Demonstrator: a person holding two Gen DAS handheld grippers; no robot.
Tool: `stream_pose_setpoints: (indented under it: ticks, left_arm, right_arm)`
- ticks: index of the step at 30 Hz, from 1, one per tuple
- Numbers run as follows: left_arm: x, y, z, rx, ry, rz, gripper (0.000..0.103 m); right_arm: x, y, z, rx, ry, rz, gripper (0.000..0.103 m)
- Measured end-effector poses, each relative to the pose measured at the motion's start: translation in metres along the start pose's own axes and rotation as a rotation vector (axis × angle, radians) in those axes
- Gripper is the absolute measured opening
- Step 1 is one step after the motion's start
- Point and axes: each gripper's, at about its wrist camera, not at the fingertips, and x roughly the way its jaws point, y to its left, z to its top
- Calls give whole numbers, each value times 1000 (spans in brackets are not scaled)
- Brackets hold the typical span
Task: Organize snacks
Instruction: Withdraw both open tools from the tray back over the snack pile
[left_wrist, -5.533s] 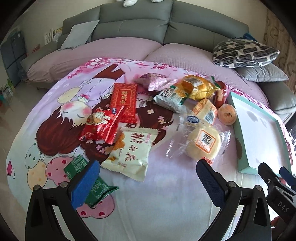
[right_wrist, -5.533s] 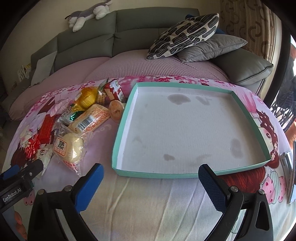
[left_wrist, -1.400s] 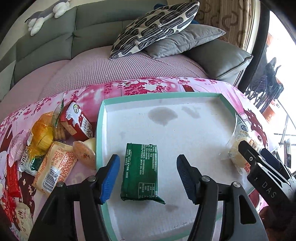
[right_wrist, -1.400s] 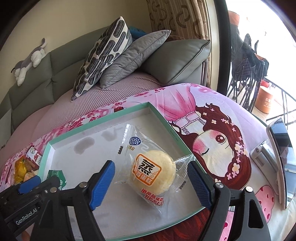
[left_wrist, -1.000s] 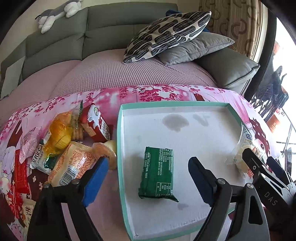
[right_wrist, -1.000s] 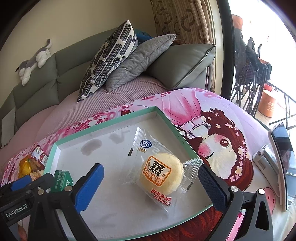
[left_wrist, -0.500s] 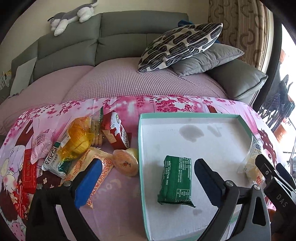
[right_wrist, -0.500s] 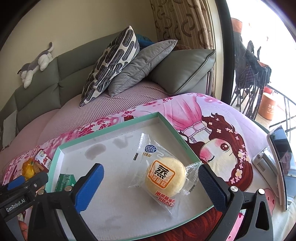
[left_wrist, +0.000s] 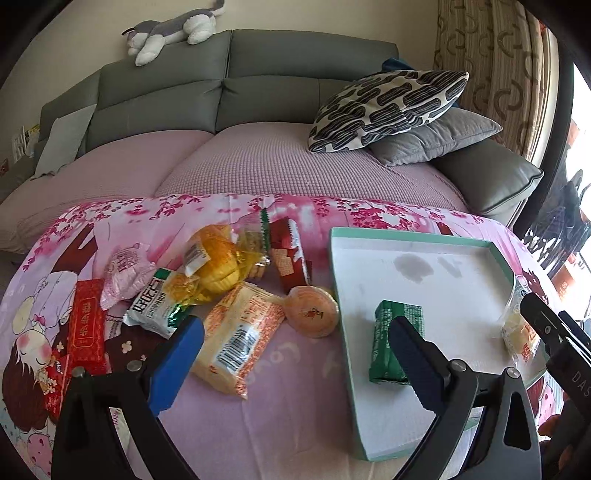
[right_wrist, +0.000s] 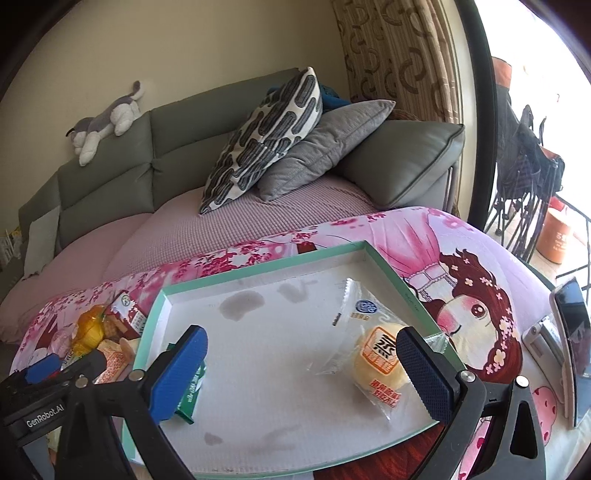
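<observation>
Green foil pack (left_wrist: 397, 339) & round wrapped bun (right_wrist: 380, 356) in flat tray (right_wrist: 258, 273).

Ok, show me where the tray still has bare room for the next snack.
The tray is bare in the middle, between the green packet and the wrapped bun, and along its far side. The snack pile left of it is crowded.

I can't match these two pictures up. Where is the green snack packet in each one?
Left wrist view: the green packet lies in the tray's left part, lower centre-right of the picture, partly behind a gripper finger.
Right wrist view: the packet peeks out lower left, at the tray's left wall.
Shared landmark: the dark stain on the tray floor.
</observation>
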Motion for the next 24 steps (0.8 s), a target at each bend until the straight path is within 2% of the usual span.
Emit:
stream_pose_setpoints:
  ticks: [4, 9, 15, 20, 24]
  left_arm:
    - [-8, 24, 2, -36, 2, 31, 100]
    - [-18, 64, 2, -129, 23, 25, 100]
    - [-33, 120, -6, -208, 49, 166, 100]
    - [-45, 169, -19, -317, 62, 202, 100]
    - [-48, 190, -28, -352, 88, 217, 100]
  right_arm:
    - [2, 25, -2, -35, 16, 84, 103]
    - [3, 65, -10, -84, 30, 168, 103]
    - [7, 111, -23, -109, 77, 259, 103]
    - [6, 147, -35, -156, 105, 304, 103]
    - [3, 179, -47, -190, 148, 362, 103]
